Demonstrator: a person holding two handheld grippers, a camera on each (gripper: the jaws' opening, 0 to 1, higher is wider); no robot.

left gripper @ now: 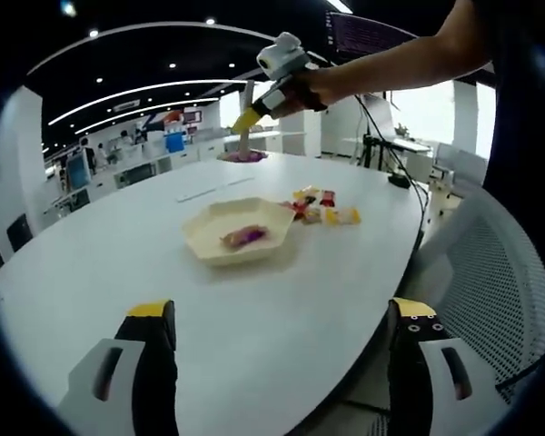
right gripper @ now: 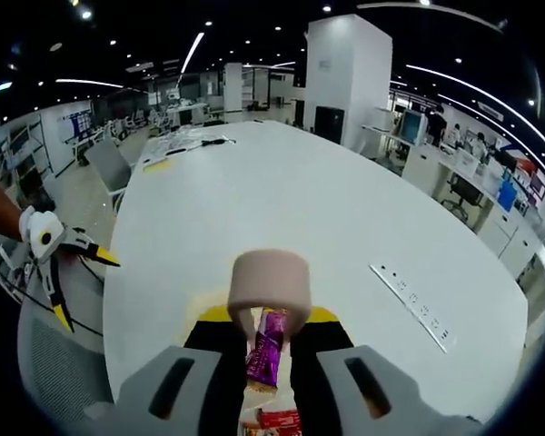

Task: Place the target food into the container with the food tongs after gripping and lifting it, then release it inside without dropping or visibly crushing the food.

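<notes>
Left gripper jaws spread wide, grasping nothing, cream hexagonal plastic container at 12 o'clock, right gripper clenching beige food tongs pinching purple wrapped snack, white oval table.

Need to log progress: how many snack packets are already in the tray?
1. A purple packet lies in the cream tray. Another purple packet hangs in the tongs held by the right gripper; several more packets lie beside the tray.
</notes>
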